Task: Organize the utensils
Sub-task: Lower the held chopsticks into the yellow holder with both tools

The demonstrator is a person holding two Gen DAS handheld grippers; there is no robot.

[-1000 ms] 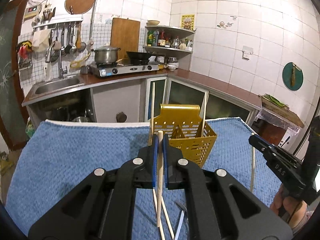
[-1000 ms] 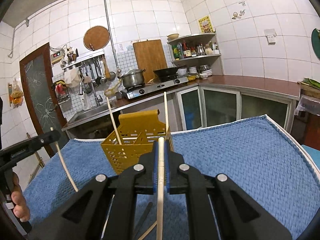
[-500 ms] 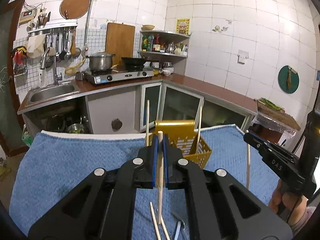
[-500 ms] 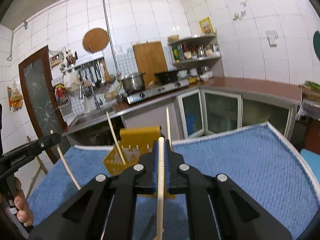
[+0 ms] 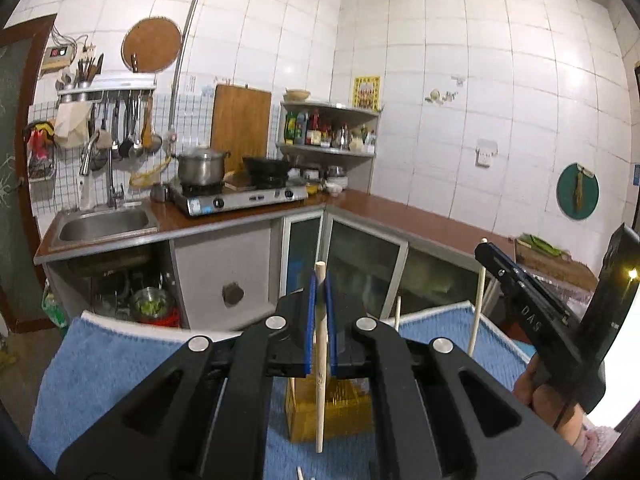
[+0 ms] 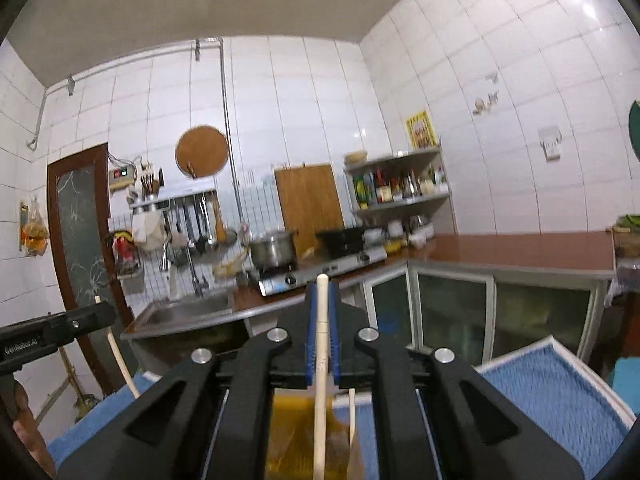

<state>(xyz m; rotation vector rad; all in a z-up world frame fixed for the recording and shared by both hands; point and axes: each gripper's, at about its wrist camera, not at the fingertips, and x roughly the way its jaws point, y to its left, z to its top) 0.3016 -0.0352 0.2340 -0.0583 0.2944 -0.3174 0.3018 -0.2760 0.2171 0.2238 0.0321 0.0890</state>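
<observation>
In the left wrist view my left gripper (image 5: 319,294) is shut on a pale wooden chopstick (image 5: 319,400) that hangs upright, its lower end over the yellow perforated utensil basket (image 5: 340,416). Another chopstick (image 5: 397,312) stands in the basket. The right gripper (image 5: 486,250) is at the right, holding its own chopstick (image 5: 477,308) upright. In the right wrist view my right gripper (image 6: 322,304) is shut on that chopstick (image 6: 320,400), above the blurred yellow basket (image 6: 290,432). The left gripper (image 6: 98,314) with its chopstick (image 6: 122,360) is at the left edge.
The basket stands on a blue towel (image 5: 104,364) that covers the table (image 6: 540,384). A loose chopstick end (image 5: 298,473) lies on the towel near me. Behind are a kitchen counter with a sink (image 5: 102,224), a stove with a pot (image 5: 200,166) and a corner shelf.
Both grippers have risen with their chopsticks. The yellow basket has dropped in both views from in front of the fingers to beneath them. The right wrist view has tilted upward.
</observation>
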